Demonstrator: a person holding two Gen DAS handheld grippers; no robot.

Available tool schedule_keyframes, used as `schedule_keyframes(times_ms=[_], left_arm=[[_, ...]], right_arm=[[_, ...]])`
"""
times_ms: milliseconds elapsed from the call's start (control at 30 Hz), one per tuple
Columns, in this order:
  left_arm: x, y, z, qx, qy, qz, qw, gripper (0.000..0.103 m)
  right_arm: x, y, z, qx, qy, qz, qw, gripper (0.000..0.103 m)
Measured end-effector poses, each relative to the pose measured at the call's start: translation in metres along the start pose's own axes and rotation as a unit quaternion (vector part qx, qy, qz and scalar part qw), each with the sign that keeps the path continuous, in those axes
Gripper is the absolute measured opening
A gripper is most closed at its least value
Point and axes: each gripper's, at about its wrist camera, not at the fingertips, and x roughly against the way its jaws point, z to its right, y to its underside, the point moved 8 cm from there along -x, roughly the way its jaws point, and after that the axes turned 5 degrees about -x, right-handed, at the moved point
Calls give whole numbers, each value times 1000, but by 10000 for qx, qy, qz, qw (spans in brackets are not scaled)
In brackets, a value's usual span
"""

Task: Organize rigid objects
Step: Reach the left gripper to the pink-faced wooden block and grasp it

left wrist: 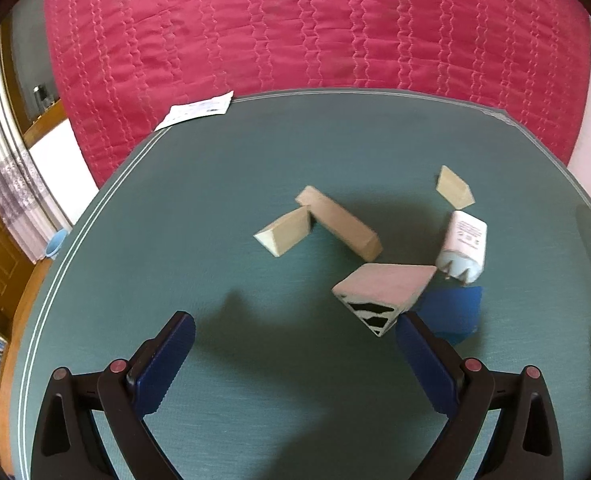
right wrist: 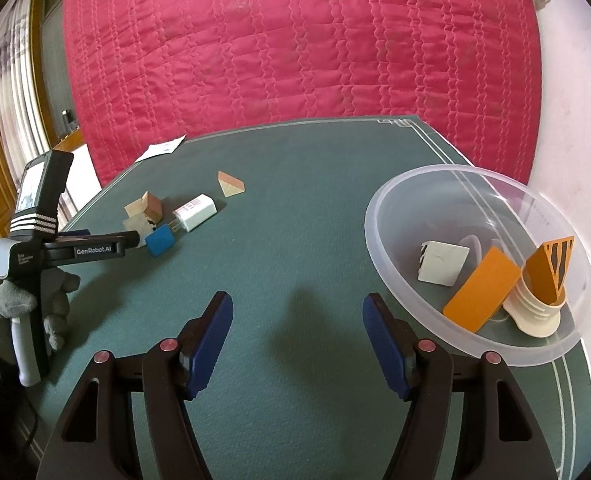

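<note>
With jaws spread and nothing between them, left gripper (left wrist: 295, 330) poised over green table (left wrist: 215, 200), right pad just beside pink-topped striped block (left wrist: 379, 294); blue block (left wrist: 455, 312), white charger (left wrist: 463, 246), wooden wedges nearby. Right gripper (right wrist: 297, 314) likewise unclenched, empty, beside clear bowl (right wrist: 391, 200) holding orange pieces.

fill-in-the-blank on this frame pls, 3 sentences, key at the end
The clear bowl stands on a ____ table.
The flat rectangular block leaning inside the bowl is ____.
Both the left hand-held gripper and the right hand-held gripper have their jaws ____, with nothing between them.

Missing words: green; orange; open
</note>
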Motion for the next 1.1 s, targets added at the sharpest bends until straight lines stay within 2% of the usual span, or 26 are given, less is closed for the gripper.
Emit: schedule_keyframes(times_ms=[300,433,533,700,767,967,1100], left_arm=[[-1,5,-32,204,-204,-30,9996,102],[6,4,-21,7,-158,114,9998,102],[13,3,-6,-127,93,208,9997,102],[15,-6,16,-295,215,290,9989,101],[12,-11,23,-314,229,276,9989,96],[-10,-14,23,-190,290,-30,9994,67],[-13,-12,21,2,501,-118,9987,50]], right_arm=[[-2,2,-2,-40,-65,-86,9999,69],[-3,3,-3,-41,-82,-110,9999,69],[-4,3,-3,-45,-96,-126,9999,69],[-5,4,-4,-58,-116,-143,9998,69],[-5,4,-4,-57,-113,-141,9998,69],[-6,5,-5,-41,-130,-173,9998,69],[-8,7,-7,-45,-161,-232,9996,69]])
